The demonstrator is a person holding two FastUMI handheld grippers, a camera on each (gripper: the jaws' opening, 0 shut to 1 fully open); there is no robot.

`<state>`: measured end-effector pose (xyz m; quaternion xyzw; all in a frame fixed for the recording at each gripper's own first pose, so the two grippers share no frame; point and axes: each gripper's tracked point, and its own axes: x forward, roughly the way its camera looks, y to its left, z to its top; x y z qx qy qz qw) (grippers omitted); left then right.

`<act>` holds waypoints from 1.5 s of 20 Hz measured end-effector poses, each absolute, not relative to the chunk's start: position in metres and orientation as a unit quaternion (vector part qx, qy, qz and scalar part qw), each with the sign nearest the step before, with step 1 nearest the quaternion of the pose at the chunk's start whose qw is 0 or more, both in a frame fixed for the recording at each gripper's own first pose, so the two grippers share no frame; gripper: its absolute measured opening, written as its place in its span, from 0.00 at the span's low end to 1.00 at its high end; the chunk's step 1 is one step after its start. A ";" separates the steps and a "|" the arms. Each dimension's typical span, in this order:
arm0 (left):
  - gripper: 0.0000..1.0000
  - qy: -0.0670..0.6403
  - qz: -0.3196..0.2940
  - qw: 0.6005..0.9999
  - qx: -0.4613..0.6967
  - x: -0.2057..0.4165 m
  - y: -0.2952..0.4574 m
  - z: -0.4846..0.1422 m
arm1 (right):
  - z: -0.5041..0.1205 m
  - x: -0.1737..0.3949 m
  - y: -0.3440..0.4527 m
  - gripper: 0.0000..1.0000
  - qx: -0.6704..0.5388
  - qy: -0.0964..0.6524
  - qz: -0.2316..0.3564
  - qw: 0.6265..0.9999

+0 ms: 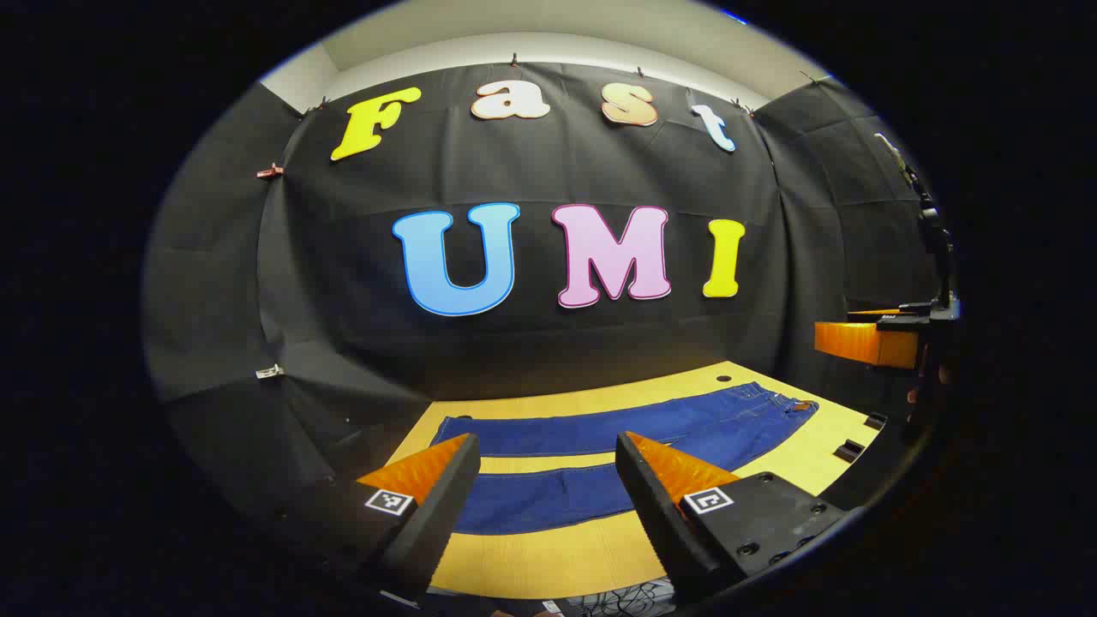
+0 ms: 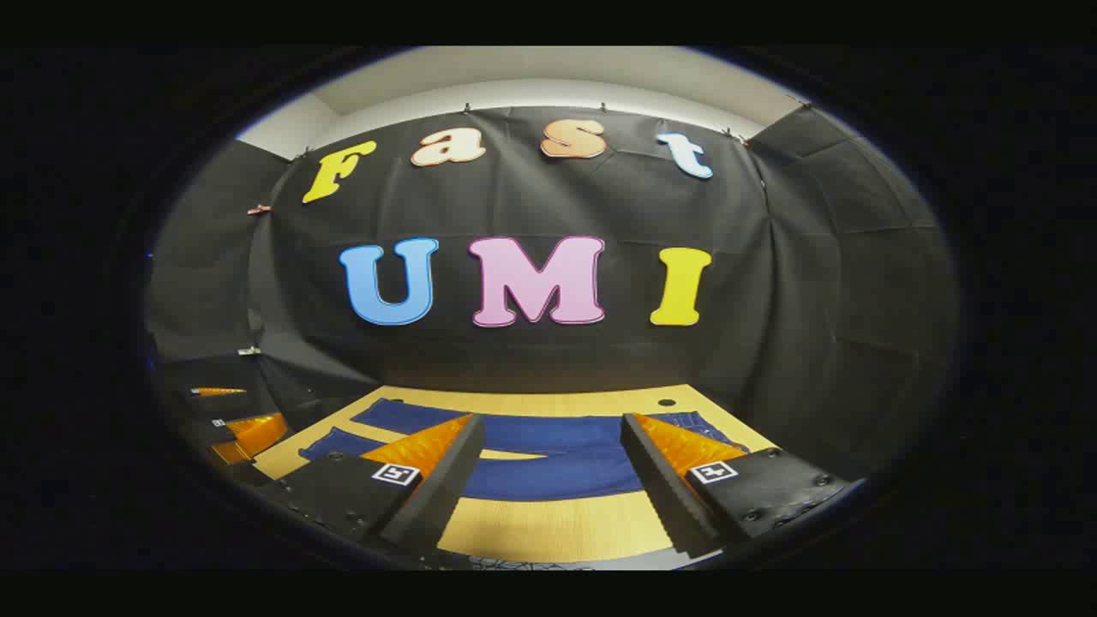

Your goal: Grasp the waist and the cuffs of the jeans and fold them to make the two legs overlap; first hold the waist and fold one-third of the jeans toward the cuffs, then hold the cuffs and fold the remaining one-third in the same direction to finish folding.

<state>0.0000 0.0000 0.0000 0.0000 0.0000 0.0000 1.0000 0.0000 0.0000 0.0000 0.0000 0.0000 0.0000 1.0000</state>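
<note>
While both grippers' fingers (image 1: pixel 433 480) gape empty | jeans (image 1: pixel 600 446) flat ahead on table (image 1: pixel 548 557)

No word, number or brand can be read. Low in the frame, each finger of the left gripper (image 1: pixel 548 446) bears a small black-and-white square tag (image 1: pixel 388 502) with a blocky pattern rather than letters; the right gripper (image 2: pixel 553 424) bears the same.
</note>
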 end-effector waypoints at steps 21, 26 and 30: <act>0.99 -0.011 0.003 1.000 -0.017 0.009 0.008 0.002 | -0.005 -0.004 -0.001 0.98 -0.004 0.002 -0.002 1.000; 0.99 -0.017 0.000 1.000 0.026 0.022 0.038 -0.008 | -0.008 -0.002 -0.001 0.98 -0.009 0.007 -0.006 1.000; 0.98 0.021 -0.012 0.993 0.113 0.044 0.087 -0.049 | -0.012 0.000 -0.003 0.98 -0.015 0.017 -0.010 1.000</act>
